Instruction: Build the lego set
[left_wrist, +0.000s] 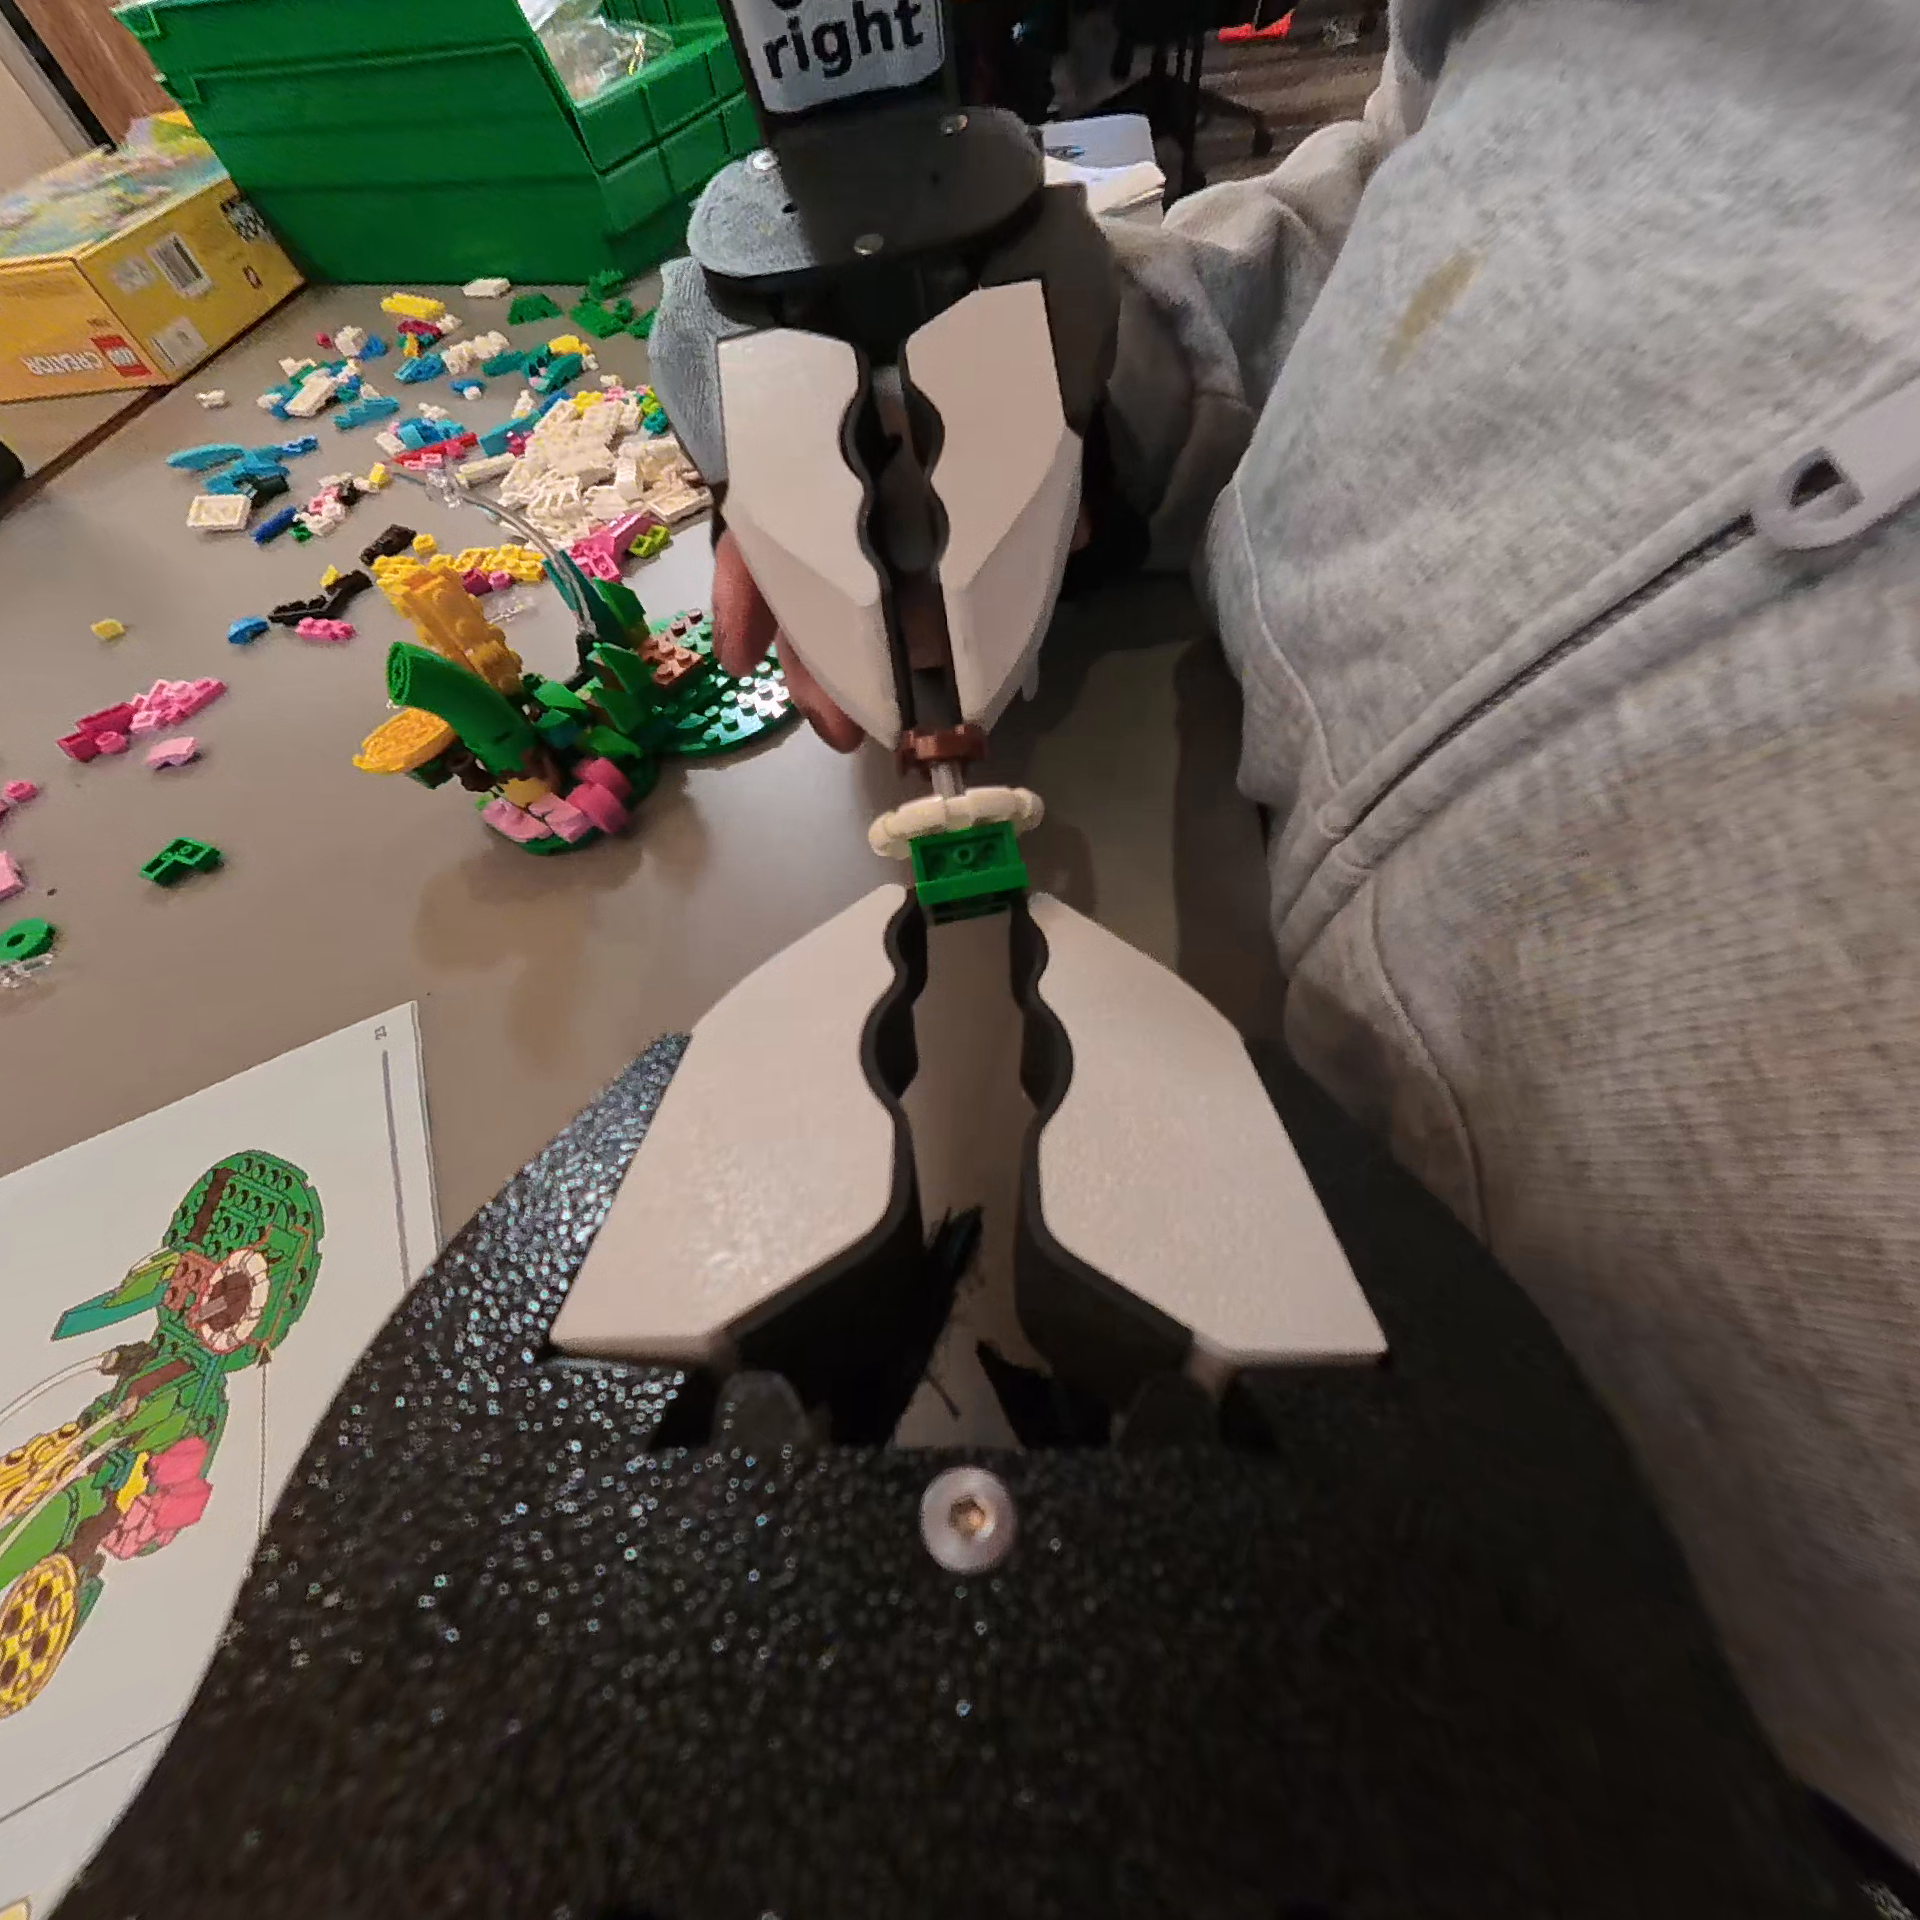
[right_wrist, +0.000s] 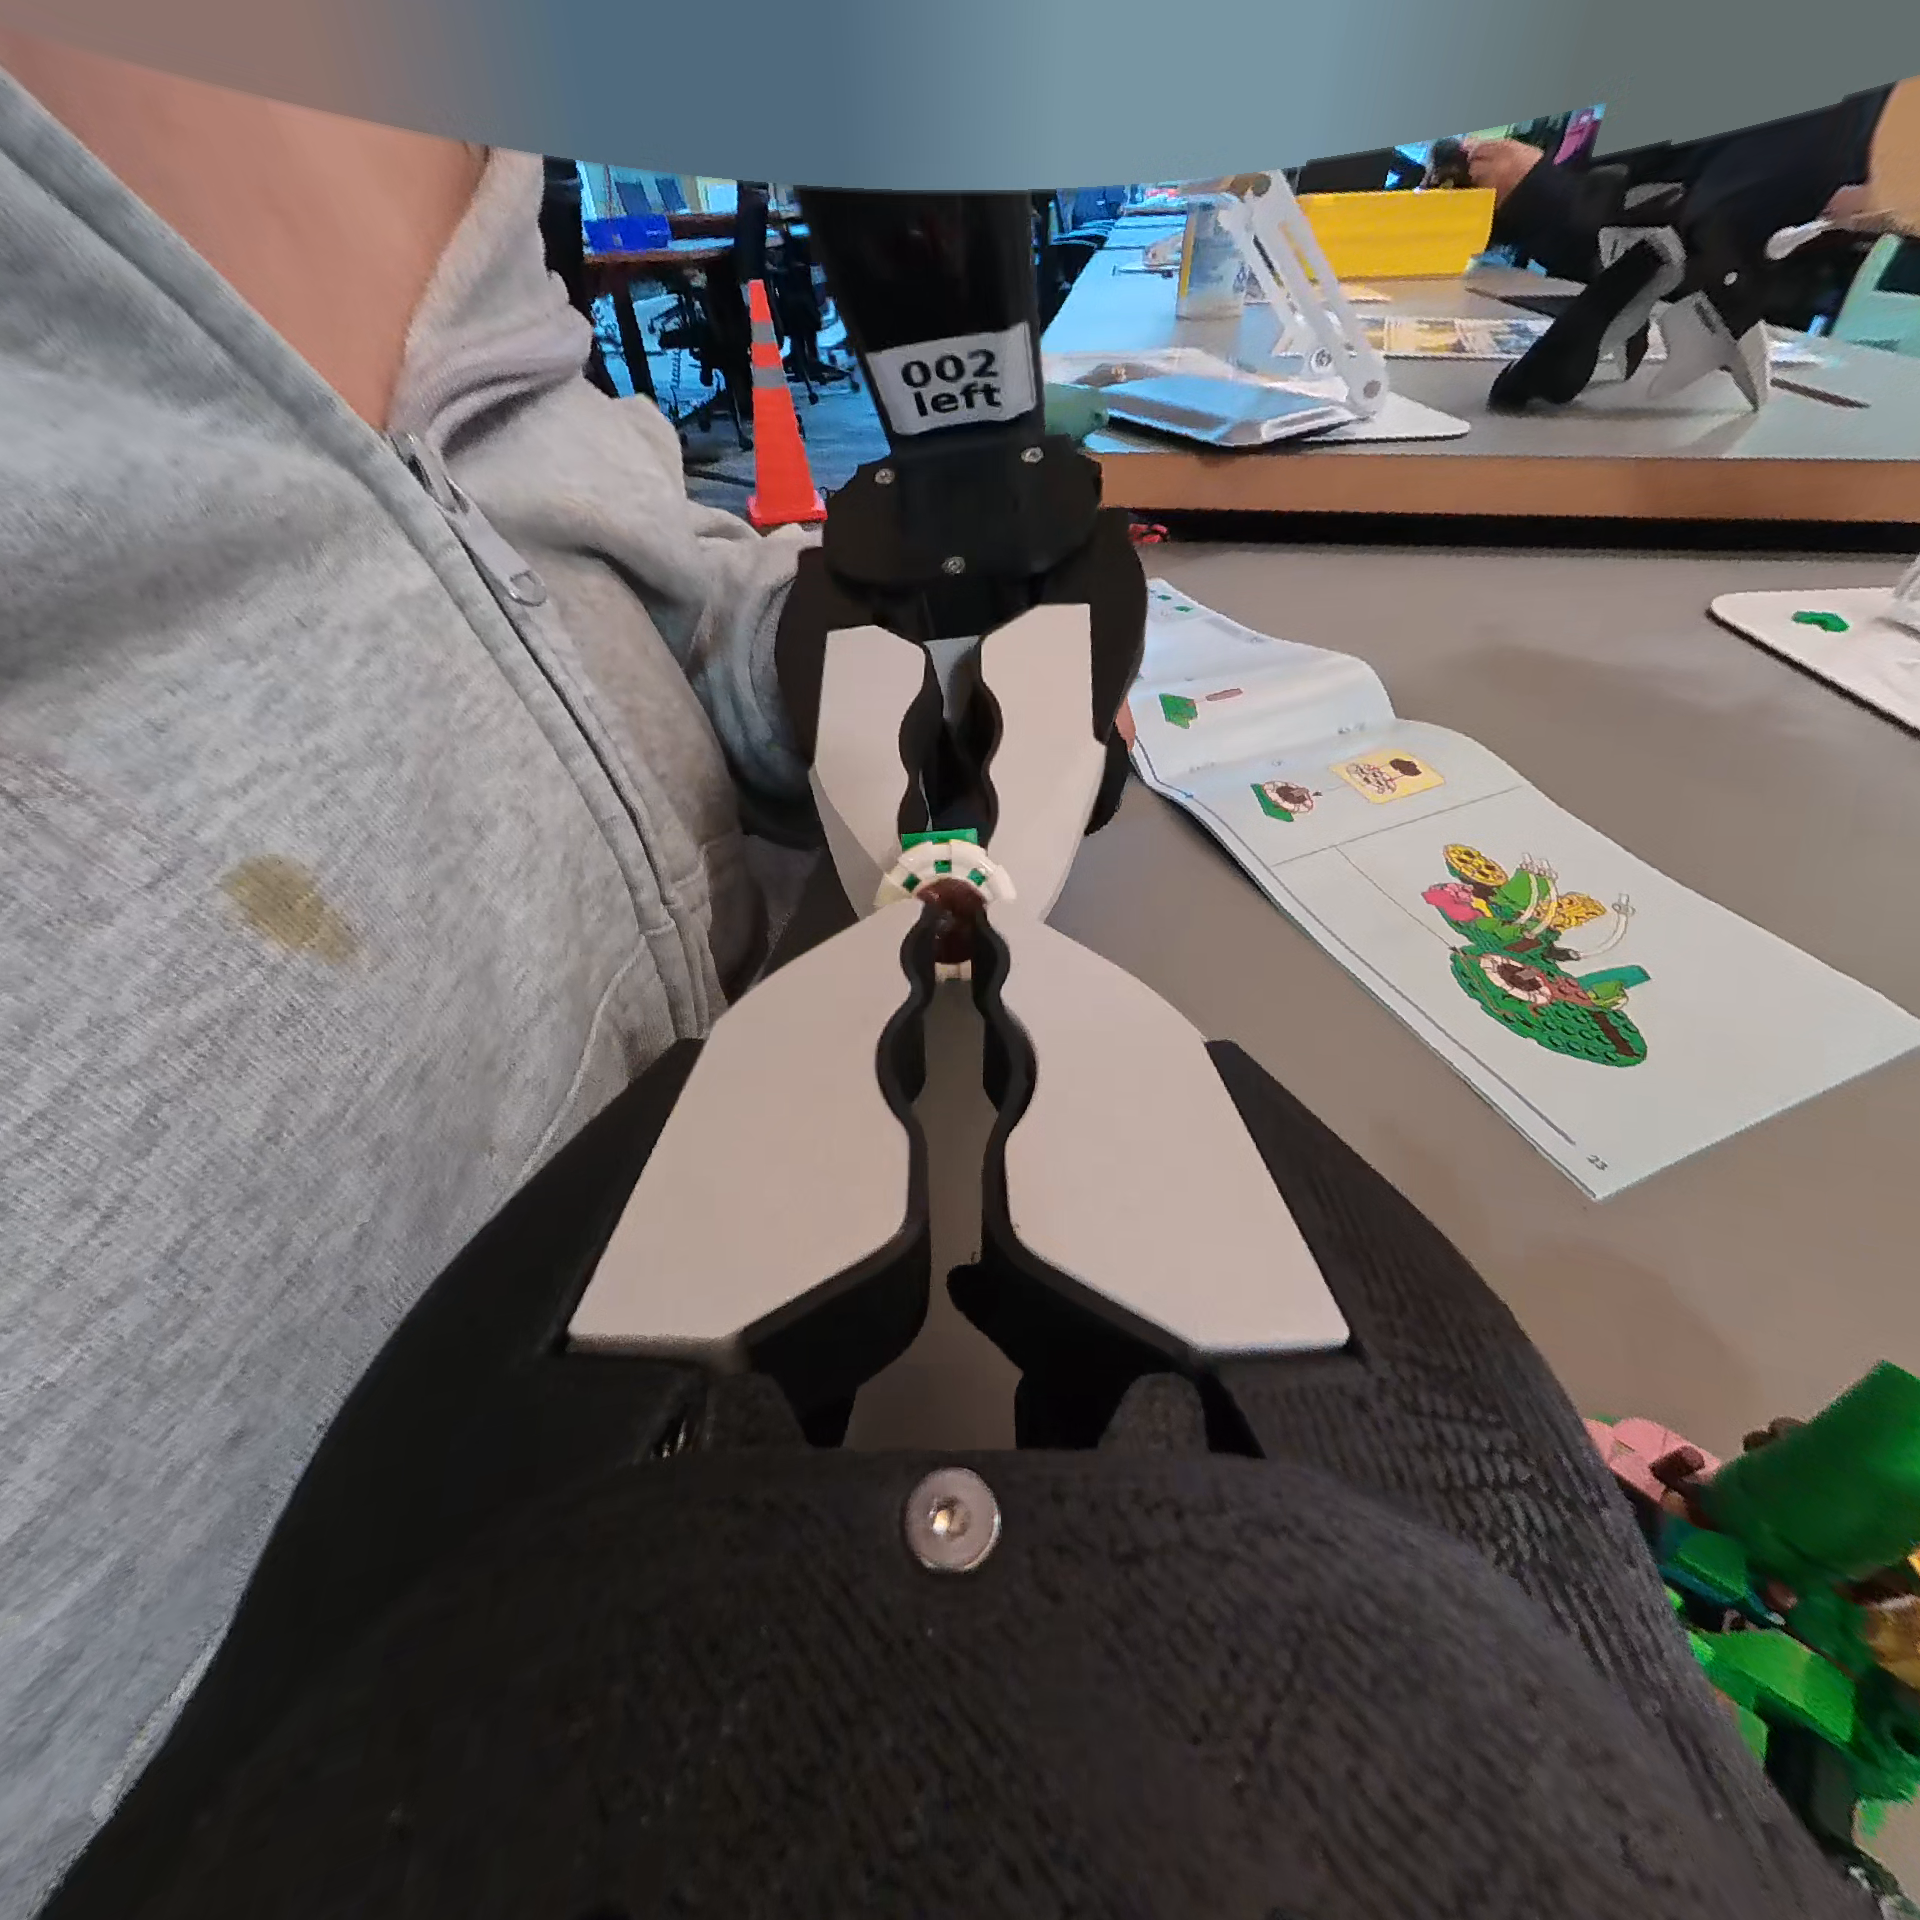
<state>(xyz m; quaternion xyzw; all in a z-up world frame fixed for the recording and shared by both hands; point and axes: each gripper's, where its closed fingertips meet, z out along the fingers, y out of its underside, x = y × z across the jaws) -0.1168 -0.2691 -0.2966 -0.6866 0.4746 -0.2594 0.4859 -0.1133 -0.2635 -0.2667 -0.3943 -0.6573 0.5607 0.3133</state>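
The left claw (left_wrist: 966, 914) pinches the green brick (left_wrist: 966, 868) under the white ring (left_wrist: 954, 816). The right claw (left_wrist: 940, 743) pinches the brown pin (left_wrist: 940, 745) just above the ring. A crooked push could pop the small pieces onto the bench (left_wrist: 582, 935).

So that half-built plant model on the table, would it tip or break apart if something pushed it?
The plant model would probably slide rather than tip, since it sits on a wide flat green base. Its tall yellow and green leaves look merely clipped on, so a push up high could snap some off. Being small plastic bricks, it is likely light.

Green bin (left_wrist: 436, 135), yellow box (left_wrist: 114, 281), instruction booklet (right_wrist: 1558, 935)
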